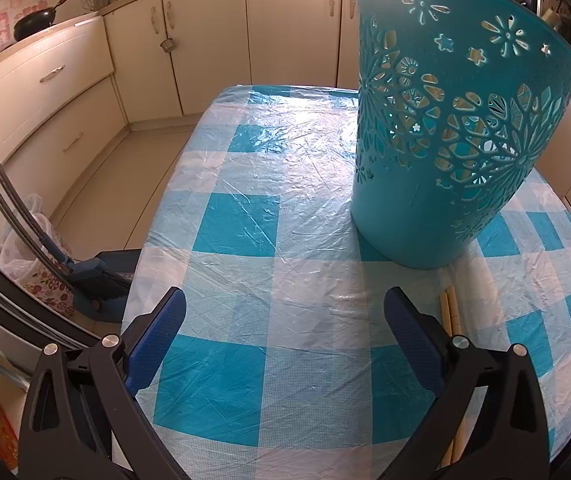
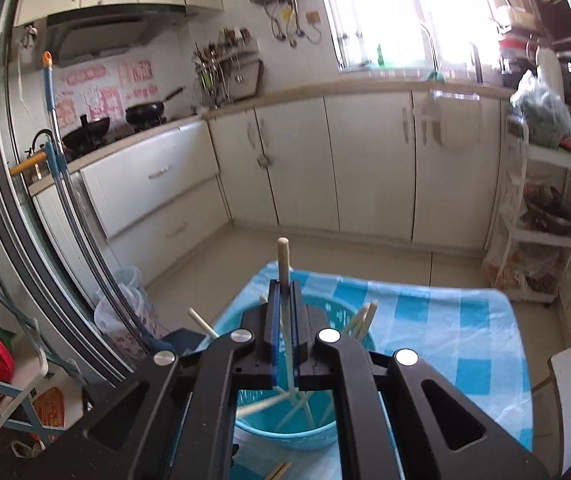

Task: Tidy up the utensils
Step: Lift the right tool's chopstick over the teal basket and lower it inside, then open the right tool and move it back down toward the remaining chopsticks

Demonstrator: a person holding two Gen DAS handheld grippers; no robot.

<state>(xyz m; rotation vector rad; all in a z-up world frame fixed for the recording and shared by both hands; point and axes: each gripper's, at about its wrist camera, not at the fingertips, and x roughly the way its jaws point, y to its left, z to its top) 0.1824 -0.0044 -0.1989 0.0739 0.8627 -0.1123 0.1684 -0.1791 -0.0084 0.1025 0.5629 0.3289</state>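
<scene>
Chopstick [image 2: 283, 256], pale wood, one piece: pinched between the pressed-together pads of the right gripper [image 2: 284, 292], held near upright with its blunt end standing clear above the jaws and its lower length running down toward the basket's open mouth. This hold is judged to suit a drop straight into the basket.

Basket [image 1: 437, 184], teal plastic, pierced with flower cut-outs: stood upright on the table, toward its far right part in the left wrist view. Several chopsticks [image 2: 365, 316] are already leaned inside it, fanned against the rim.

Left gripper [image 1: 285, 300]: jaws spread wide, nothing between them, held low over the cloth short of the basket. It is judged to be kept ready for the next pick.

Loose chopsticks [image 1: 450, 308], a pair: laid side by side on the cloth just beside the left gripper's right finger, near the basket's foot, not yet sorted.

Table [image 1: 245, 240]: covered with a crinkled plastic cloth in blue and white checks.

Room: a kitchen with cream cabinets [image 1: 205, 40], two dark woks [image 2: 145, 112] on the stove, a bright window [image 2: 405, 8], a white shelf trolley [image 2: 545, 220] and a beige tiled floor.
</scene>
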